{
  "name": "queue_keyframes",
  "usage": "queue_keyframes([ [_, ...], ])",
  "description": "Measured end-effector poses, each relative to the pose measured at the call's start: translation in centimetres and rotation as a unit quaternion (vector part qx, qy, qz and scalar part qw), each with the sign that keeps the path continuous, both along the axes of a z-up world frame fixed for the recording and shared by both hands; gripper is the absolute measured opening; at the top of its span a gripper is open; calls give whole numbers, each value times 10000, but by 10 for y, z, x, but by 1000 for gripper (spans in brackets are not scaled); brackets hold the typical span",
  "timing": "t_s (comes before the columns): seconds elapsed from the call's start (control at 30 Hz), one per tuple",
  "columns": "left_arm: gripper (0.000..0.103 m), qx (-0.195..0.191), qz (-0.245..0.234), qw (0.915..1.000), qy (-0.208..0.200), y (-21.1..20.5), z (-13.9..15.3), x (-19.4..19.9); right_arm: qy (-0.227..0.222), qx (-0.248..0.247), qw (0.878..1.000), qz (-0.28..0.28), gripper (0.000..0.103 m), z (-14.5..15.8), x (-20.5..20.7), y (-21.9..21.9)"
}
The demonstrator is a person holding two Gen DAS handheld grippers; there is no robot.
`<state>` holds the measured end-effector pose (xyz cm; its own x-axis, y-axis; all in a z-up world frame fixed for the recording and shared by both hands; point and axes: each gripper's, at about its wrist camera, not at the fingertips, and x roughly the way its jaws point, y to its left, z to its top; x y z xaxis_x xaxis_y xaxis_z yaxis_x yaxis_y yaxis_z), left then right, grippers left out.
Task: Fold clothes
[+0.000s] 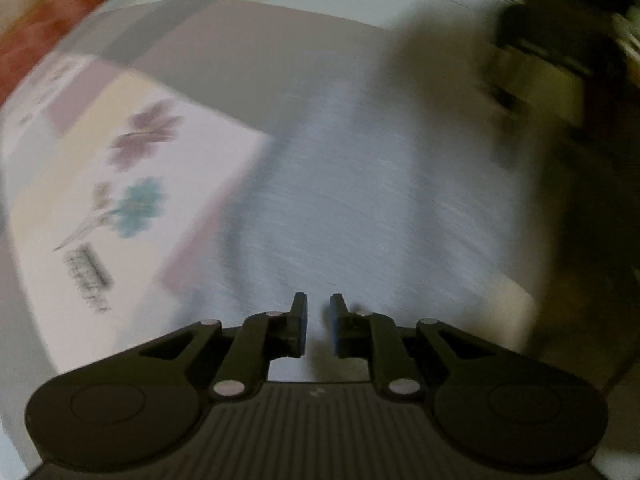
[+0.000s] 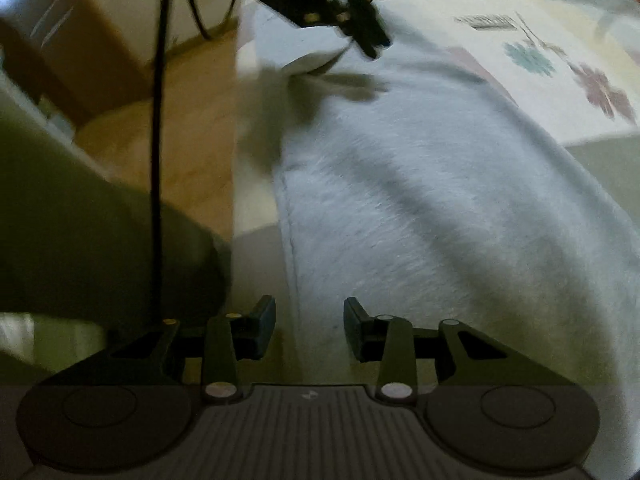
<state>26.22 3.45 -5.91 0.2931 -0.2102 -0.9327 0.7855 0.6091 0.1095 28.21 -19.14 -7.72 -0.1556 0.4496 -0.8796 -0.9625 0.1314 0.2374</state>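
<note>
The pale grey-blue garment (image 2: 440, 208) is soft matt cloth with a faintly fuzzy nap and a stitched hem, lying on a smooth printed flower-patterned bed sheet (image 1: 132, 184), while both black grippers look matt plastic with dull metal pivot pins, beside a warm wooden floor (image 2: 192, 120)
</note>
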Motion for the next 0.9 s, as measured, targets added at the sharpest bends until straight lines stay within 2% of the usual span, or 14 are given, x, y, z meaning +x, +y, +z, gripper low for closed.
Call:
queue_keyframes([
  [0.1, 17, 200, -930, 9954, 97, -17, -9, -35, -426, -12, 9986, 319, 43, -3, -6, 4],
  [0.17, 19, 377, -1394, 9895, 1, -24, -18, -51, -643, -40, 9968, 464, 35, -5, -8, 7],
  [0.3, 25, 511, -1732, 9836, 17, -27, -28, -60, -798, -67, 9953, 552, 34, -2, -12, 4],
  [0.4, 45, 558, -2023, 9776, -125, -26, -29, -66, -719, -78, 9956, 588, 35, -3, -16, 0],
  [0.5, 45, 695, -2178, 9733, -199, -25, -34, -66, -840, -134, 9943, 648, 34, -8, -22, -1],
  [0.57, 25, 822, -2180, 9723, -167, -25, -38, -63, -855, -184, 9949, 502, 13, -8, -20, 0],
  [0.6, 4, 868, -2185, 9719, -81, -25, -39, -60, -817, -197, 9957, 401, 12, -7, -17, 0],
  [0.73, 0, 703, -2034, 9764, 209, -23, -33, -53, -548, -167, 9981, 227, 7, 0, -10, -3],
  [0.9, 1, 611, -1850, 9795, 505, -19, -35, -52, 29, -189, 9998, 97, 8, -3, -2, -2],
])
